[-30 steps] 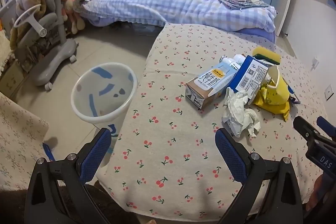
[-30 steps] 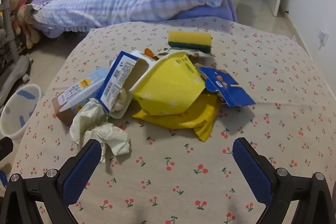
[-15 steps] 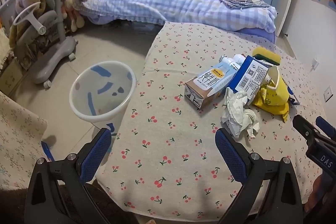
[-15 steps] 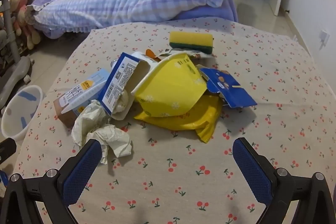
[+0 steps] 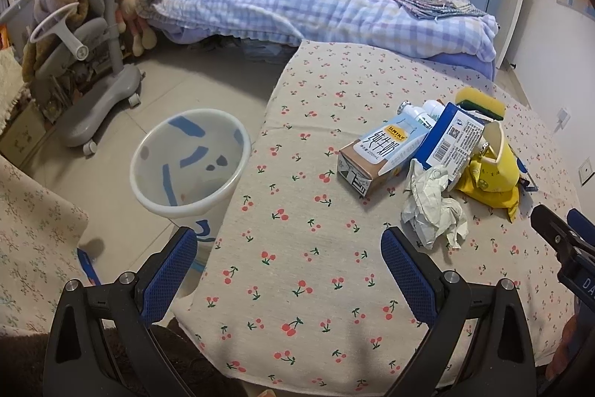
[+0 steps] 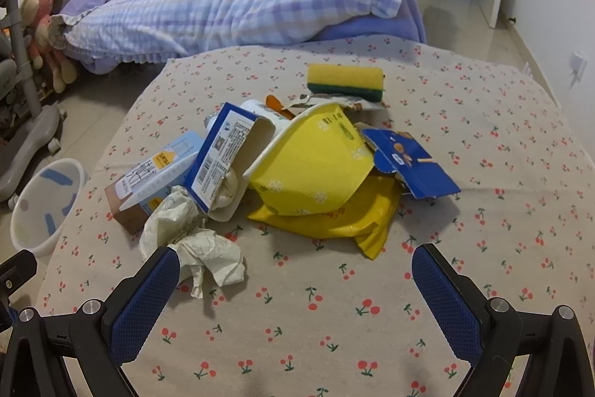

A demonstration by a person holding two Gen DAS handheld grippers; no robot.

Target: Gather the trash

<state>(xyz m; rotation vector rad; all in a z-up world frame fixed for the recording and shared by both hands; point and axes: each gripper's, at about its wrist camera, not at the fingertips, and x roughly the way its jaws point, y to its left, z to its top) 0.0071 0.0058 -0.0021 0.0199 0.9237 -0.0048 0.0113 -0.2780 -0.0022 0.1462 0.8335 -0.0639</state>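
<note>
While both jaws gape empty, crumpled paper (image 6: pixel 193 248) lies just ahead.

Tabletop (image 6: pixel 483 136): beige cloth, small red cherry print. Sponge (image 6: pixel 345 81) at 12 o'clock of the pile: yellow over dark green. Cup (image 6: pixel 312 170): yellow, white flower marks. Bag (image 6: pixel 334 214) beneath it: yellow. Torn card (image 6: pixel 412 162): blue. Milk carton (image 5: pixel 379 151): pale blue, brown base. Crumpled paper (image 5: pixel 433 211): off-white. Bin (image 5: pixel 189 166) at 9 o'clock: translucent white, blue patches. Bed (image 5: pixel 316 6): lilac-and-white check.
</note>
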